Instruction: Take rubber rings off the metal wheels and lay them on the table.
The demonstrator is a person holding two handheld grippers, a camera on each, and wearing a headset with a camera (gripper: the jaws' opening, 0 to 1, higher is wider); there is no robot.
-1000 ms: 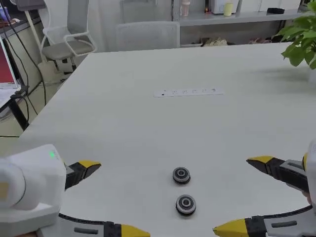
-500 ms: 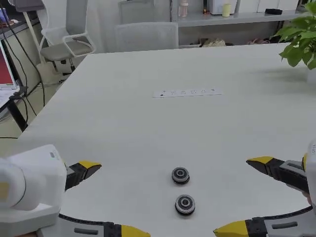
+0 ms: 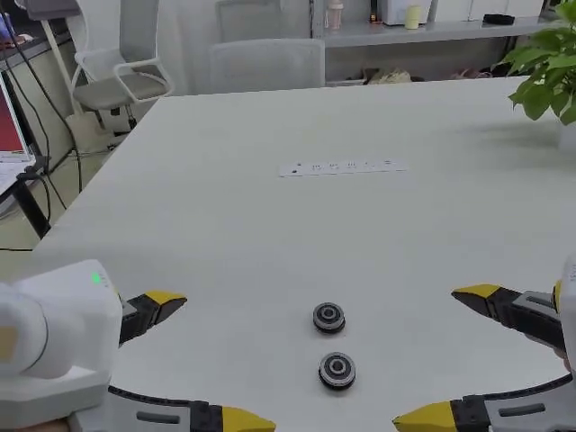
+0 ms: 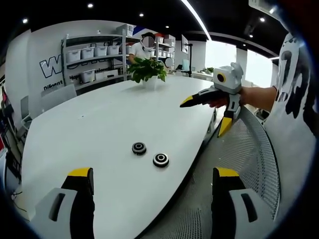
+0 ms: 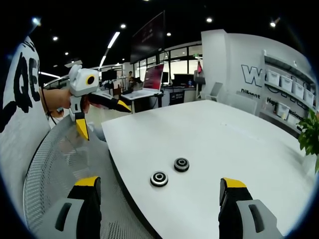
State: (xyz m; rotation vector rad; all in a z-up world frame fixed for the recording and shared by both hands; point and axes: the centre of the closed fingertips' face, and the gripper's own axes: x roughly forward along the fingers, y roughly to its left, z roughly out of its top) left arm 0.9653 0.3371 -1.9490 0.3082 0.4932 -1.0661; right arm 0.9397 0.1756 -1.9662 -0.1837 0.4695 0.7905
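Observation:
Two small metal wheels with black rubber rings lie flat on the white table near its front edge: a farther wheel and a nearer wheel. My left gripper hovers open at the table's front left, its yellow tips wide apart with nothing between them. My right gripper hangs open at the front right, also holding nothing. Both are a short way to either side of the wheels, touching neither.
A strip of sockets is set into the table's middle. A potted plant stands at the far right edge. Chairs stand beyond the far left corner, with shelves behind. The tabletop around the wheels is bare.

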